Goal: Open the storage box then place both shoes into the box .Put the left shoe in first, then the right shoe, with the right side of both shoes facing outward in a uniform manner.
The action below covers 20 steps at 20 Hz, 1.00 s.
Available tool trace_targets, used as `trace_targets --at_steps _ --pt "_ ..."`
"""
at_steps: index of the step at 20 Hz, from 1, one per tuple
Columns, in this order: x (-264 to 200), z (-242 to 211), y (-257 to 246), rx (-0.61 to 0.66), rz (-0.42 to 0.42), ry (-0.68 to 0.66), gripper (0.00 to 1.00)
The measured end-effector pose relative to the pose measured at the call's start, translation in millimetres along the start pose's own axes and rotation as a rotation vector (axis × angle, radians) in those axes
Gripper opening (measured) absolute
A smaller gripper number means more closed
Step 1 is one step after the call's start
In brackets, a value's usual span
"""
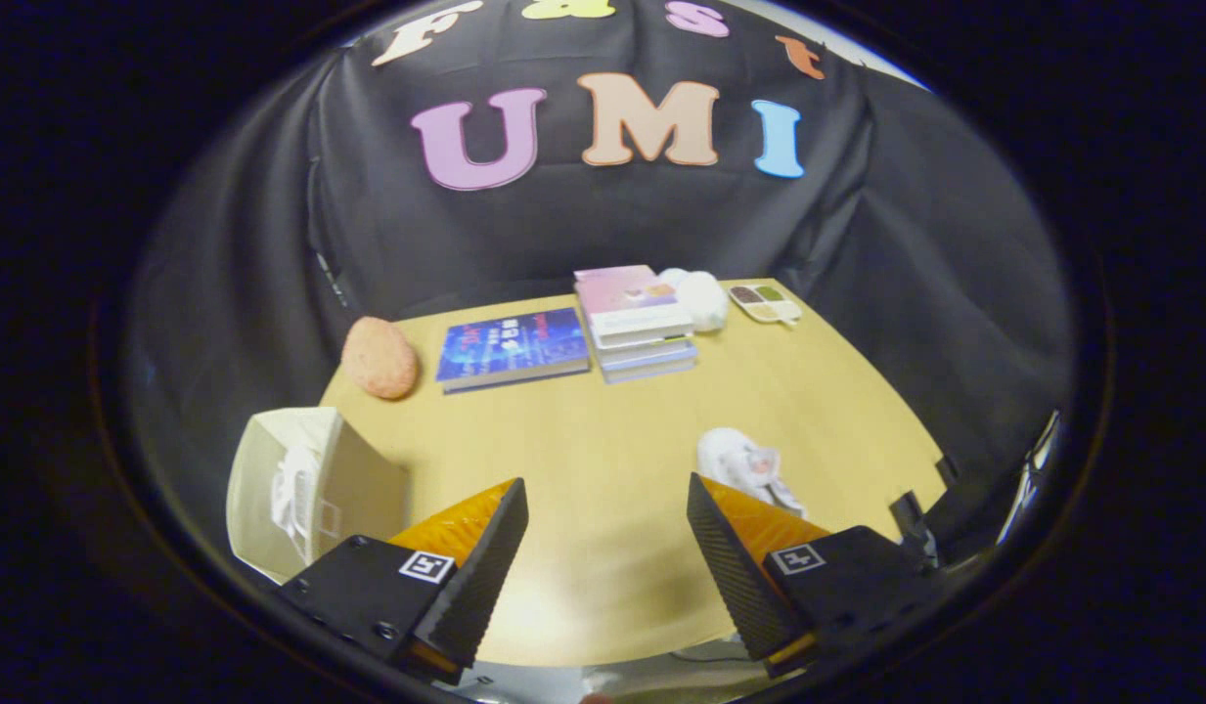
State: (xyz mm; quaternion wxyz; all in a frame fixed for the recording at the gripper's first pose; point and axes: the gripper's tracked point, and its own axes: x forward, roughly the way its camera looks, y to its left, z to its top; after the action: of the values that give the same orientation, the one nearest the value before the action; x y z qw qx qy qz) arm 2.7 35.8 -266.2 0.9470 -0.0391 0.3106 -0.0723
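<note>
Holding 1 shoe (291, 494), storage box (270, 460), fingers (607, 528) apart

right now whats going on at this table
A hand-held tool hangs open above the wooden table, gripping nothing. One white shoe sits in the open storage box beside one finger. The other shoe lies on the table just past the opposite finger. Books are stacked beyond.

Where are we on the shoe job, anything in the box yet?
Looks half done: the storage box stands open beside the left finger with one white shoe inside. In hand: nothing, the gripper is open over bare table. Left: the second white shoe, lying just beyond the right finger.
</note>
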Motion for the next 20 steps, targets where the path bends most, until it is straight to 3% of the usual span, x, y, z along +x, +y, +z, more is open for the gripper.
trace_targets --at_steps 9,20 --pt "16.8 -44.1 -141.9 -0.030 -0.124 0.093 1.00" --pt "67.5 -97.4 -208.4 -0.092 -0.191 0.239 1.00"
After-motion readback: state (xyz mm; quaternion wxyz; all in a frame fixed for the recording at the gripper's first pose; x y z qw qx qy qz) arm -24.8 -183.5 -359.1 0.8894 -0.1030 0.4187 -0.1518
